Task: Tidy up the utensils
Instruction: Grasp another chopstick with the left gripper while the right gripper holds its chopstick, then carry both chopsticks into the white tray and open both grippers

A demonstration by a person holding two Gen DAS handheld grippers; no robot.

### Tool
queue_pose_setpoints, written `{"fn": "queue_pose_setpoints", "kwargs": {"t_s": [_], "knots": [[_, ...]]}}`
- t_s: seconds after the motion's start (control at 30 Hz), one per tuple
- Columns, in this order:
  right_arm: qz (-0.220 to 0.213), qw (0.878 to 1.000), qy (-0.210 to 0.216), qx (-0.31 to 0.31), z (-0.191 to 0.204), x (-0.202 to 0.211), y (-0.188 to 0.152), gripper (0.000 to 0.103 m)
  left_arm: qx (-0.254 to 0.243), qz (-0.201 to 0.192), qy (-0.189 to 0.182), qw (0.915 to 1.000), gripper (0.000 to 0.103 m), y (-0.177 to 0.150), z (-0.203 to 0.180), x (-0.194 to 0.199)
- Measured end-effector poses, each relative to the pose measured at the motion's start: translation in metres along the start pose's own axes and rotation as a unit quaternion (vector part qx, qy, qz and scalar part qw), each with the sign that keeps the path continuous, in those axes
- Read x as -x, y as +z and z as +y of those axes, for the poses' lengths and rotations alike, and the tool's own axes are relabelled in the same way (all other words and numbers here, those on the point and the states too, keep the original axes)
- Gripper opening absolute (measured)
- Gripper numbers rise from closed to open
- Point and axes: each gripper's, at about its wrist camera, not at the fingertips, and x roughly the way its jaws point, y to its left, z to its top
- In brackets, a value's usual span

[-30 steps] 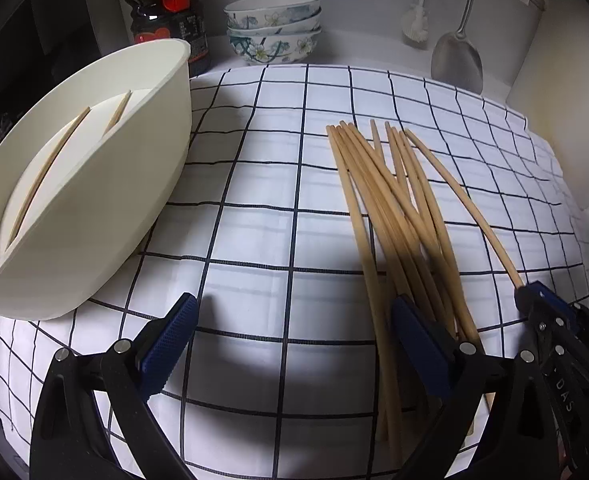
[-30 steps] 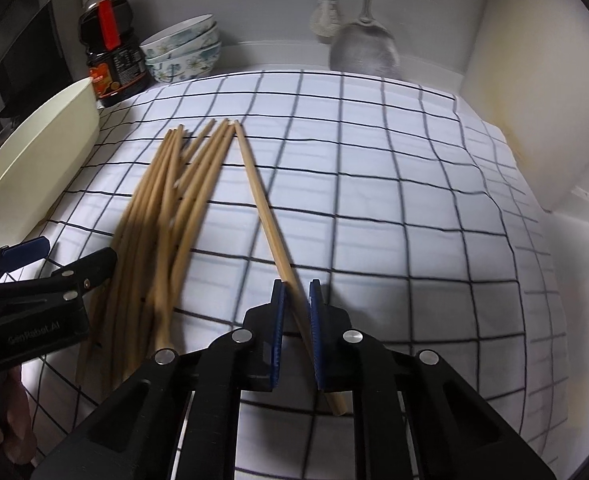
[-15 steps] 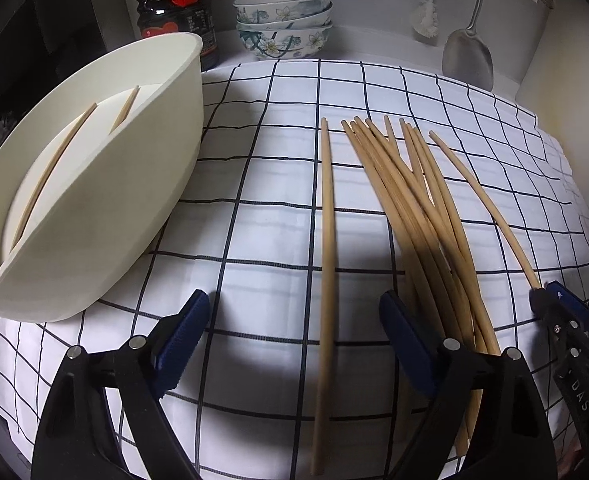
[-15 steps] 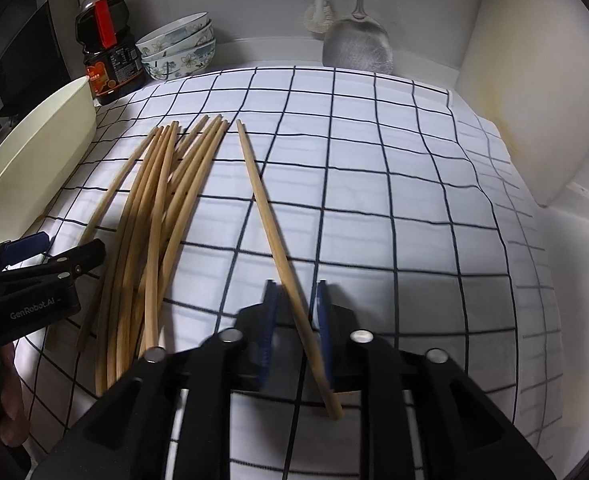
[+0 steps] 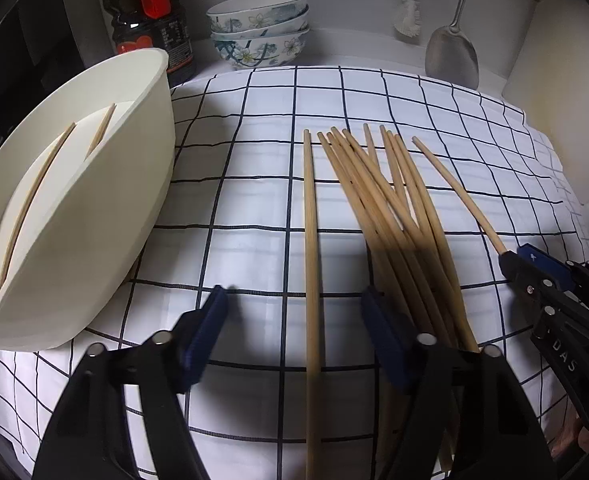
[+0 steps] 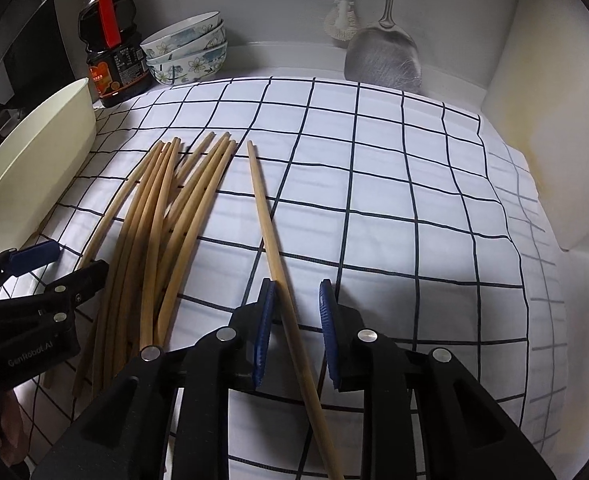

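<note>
Several wooden chopsticks (image 5: 394, 208) lie in a fan on the checked cloth (image 5: 254, 208). One chopstick (image 5: 312, 240) lies apart to the left of them, between the fingers of my left gripper (image 5: 296, 320). Its jaws are closing, and both pads stand clear of the stick. My right gripper (image 6: 296, 316) is open a little around another single chopstick (image 6: 270, 232), with a gap at the right pad. That stick rests on the cloth to the right of the fan (image 6: 166, 220). A cream oval container (image 5: 94, 200) at the left holds two chopsticks (image 5: 34, 208).
A dark sauce bottle (image 6: 110, 56) and stacked flowered bowls (image 6: 190, 52) stand at the back left. A metal spatula (image 6: 382, 56) and a brush (image 6: 340, 20) hang on the back wall. A pale board (image 6: 554, 120) closes off the right side.
One chopstick now lies apart at the left of the fan, and the left jaws have narrowed around it. The right jaws, shut on their chopstick before, have loosened.
</note>
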Motion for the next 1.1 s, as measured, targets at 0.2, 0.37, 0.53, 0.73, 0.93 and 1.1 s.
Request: {"fn": "queue_pose_setpoints", "kwargs": {"t_s": [0.2, 0.37, 0.53, 0.73, 0.93, 1.1], "knots": [[0.004, 1.0, 0.0, 0.003, 0.006, 0.0, -0.001, 0.006, -0.027, 0.003, -0.015, 0.9995, 0.011, -0.001, -0.011, 0.005], [0.006, 1.0, 0.008, -0.018, 0.003, 0.005, -0.008, 0.006, -0.043, 0.008, -0.011, 0.999, 0.008, -0.002, -0.019, 0.006], [0.01, 0.999, 0.009, -0.041, -0.003, 0.014, -0.02, 0.006, -0.053, 0.01, -0.02, 0.9983, 0.007, 0.0, -0.026, 0.005], [0.016, 0.997, 0.01, -0.074, -0.015, 0.023, -0.031, 0.006, -0.065, 0.013, -0.032, 0.9973, 0.007, 0.001, -0.038, 0.005], [0.004, 0.995, 0.012, -0.102, -0.027, 0.042, -0.032, 0.006, -0.057, 0.022, -0.052, 0.9968, 0.007, 0.006, -0.039, 0.01], [-0.012, 0.993, 0.017, -0.112, -0.027, 0.061, -0.026, 0.006, -0.061, 0.005, -0.061, 0.9963, 0.007, 0.013, -0.038, 0.03]]}}
